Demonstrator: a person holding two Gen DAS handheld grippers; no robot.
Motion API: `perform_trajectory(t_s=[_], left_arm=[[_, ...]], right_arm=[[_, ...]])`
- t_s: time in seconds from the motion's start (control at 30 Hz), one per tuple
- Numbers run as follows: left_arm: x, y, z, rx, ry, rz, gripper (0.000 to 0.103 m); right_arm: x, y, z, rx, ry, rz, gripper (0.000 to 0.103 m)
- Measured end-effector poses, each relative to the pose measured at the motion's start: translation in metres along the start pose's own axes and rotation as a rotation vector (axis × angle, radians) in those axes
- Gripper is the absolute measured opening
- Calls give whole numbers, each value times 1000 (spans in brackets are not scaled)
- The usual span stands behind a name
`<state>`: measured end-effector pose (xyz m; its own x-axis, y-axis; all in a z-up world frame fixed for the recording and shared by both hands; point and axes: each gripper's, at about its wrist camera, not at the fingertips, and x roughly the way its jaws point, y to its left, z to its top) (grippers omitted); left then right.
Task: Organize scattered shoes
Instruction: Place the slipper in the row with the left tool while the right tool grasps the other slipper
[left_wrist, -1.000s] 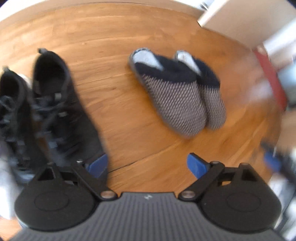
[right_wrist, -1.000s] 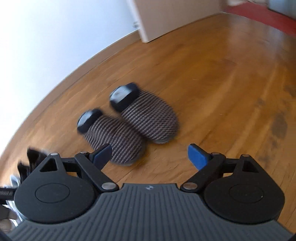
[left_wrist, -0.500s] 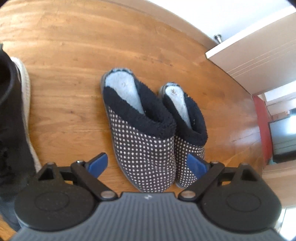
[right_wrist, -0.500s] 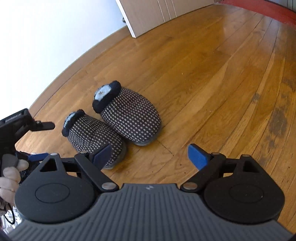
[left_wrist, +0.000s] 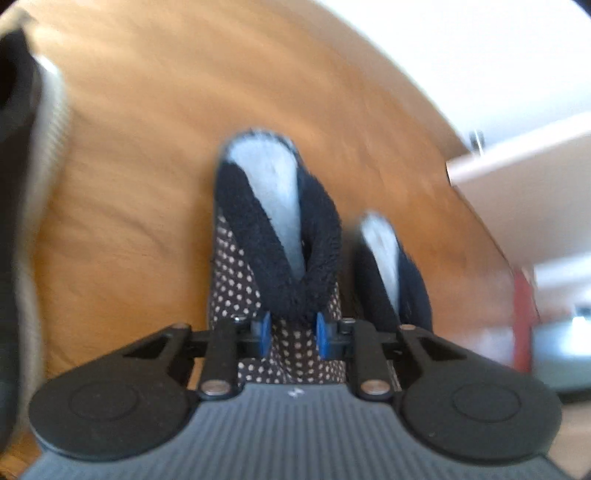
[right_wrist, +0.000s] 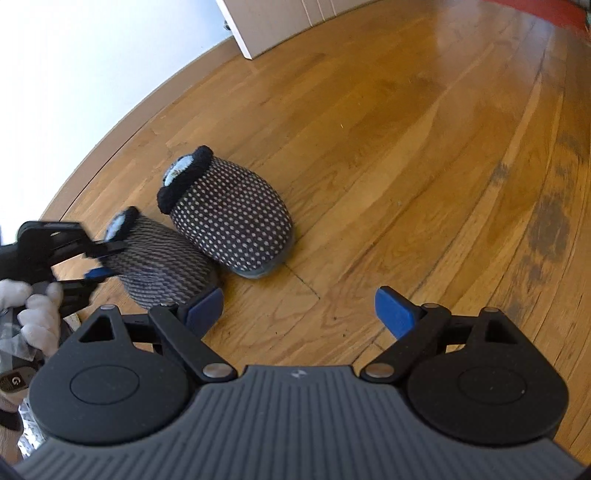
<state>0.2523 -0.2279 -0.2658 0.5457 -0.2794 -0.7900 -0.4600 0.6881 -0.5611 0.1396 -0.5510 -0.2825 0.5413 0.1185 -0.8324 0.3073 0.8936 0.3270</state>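
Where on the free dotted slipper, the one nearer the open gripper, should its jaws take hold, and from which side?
Grip the free slipper at the fleecy collar around its foot opening, coming from above with the right gripper. The rim stands raised and narrow, while the rounded toe looks too broad and smooth. The left gripper grips the other slipper likewise.

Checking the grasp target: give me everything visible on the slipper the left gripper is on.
The slipper is a backless slip-on with a dark upper dotted in pale spots, a thick fuzzy black collar and a light fleecy insole. It sits sole-down on the wooden floor, close beside its mate. The left gripper has just closed; its blue pads pinch the upper at the collar's front edge. In the right wrist view this slipper is motion-blurred.
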Motion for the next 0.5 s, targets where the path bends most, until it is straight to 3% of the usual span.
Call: perform_trajectory(t_s=[0.13, 0.2, 0.27, 0.37, 0.5], left_arm=[[-41, 40, 16, -157, -124, 126, 20], [-48, 46, 16, -162, -108, 159, 30], [-51, 48, 15, -141, -30, 104, 36], [-68, 47, 18, -107, 31, 8, 58], [-118, 51, 33, -12, -28, -53, 70]], right_arm=[[8, 7, -3, -4, 29, 19, 91], [12, 16, -4, -22, 39, 31, 91], [18, 35, -4, -70, 50, 73, 91], [26, 67, -1, -204, 66, 158, 92], [37, 145, -5, -595, 52, 264, 93]])
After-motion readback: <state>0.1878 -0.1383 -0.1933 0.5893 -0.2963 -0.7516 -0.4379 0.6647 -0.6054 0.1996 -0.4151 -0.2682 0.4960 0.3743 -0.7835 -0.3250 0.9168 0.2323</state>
